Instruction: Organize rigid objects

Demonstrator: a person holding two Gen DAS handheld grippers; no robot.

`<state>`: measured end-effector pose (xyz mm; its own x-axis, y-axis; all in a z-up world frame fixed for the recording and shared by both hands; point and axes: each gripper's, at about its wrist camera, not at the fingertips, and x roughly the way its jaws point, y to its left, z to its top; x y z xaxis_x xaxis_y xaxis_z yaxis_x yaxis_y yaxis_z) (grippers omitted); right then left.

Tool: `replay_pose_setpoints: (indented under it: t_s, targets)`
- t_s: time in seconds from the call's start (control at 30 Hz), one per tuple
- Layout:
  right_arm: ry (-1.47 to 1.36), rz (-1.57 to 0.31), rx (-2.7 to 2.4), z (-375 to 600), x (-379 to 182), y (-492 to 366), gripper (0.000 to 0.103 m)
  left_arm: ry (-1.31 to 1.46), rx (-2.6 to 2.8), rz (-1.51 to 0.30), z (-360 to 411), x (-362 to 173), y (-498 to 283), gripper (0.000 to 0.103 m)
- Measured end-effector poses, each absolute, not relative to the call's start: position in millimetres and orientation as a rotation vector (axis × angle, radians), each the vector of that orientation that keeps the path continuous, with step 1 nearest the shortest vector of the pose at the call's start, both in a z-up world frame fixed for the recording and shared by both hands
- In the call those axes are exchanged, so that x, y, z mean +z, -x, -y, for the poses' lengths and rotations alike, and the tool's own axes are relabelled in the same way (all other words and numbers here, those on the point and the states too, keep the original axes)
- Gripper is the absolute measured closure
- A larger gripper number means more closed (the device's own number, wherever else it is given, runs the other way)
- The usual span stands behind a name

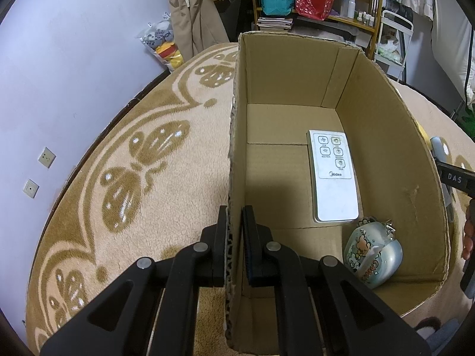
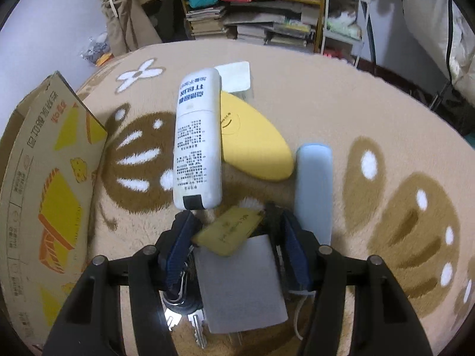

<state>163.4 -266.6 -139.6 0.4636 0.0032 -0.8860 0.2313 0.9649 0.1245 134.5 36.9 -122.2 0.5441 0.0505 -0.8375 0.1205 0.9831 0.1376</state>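
Note:
In the left wrist view my left gripper (image 1: 234, 218) is shut on the near left wall of an open cardboard box (image 1: 237, 136). On the box floor lie a white remote (image 1: 334, 178) and a round cartoon-printed tin (image 1: 372, 255). In the right wrist view my right gripper (image 2: 228, 212) points down at the carpet with its jaws apart. Between them lie a gold card (image 2: 228, 231), tilted, and a flat grey rectangle (image 2: 240, 281); I see no pad pressing on either. A bunch of keys (image 2: 184, 305) lies under the left finger.
On the carpet beyond the right gripper lie a white printed bottle (image 2: 197, 139), a yellow oval object (image 2: 252, 139), a pale blue case (image 2: 314, 190) and a white square (image 2: 234, 77). The printed outside of the box (image 2: 44, 178) stands at the left. Shelves (image 1: 320, 9) stand behind.

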Motion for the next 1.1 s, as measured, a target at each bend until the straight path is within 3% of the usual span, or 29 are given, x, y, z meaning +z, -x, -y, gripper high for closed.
replay_pose_setpoints:
  t_s: [0.1, 0.17, 0.47, 1.1]
  targets:
    - [-0.302, -1.059, -0.148, 274, -138, -161, 0.048, -0.184, -0.042, -0.997, -36, -123, -135, 0.094]
    - [-0.318, -1.05, -0.17, 280, -137, -160, 0.063, -0.185, -0.042, -0.998, -36, -123, -135, 0.094]
    - [-0.414, -1.001, -0.155, 288, -132, -156, 0.063, -0.182, -0.043, -0.999, -36, -123, -135, 0.094]
    - [-0.366, -0.84, 0.001, 247, -63, -155, 0.063, -0.184, -0.043, -0.998, -36, -124, -135, 0.094]
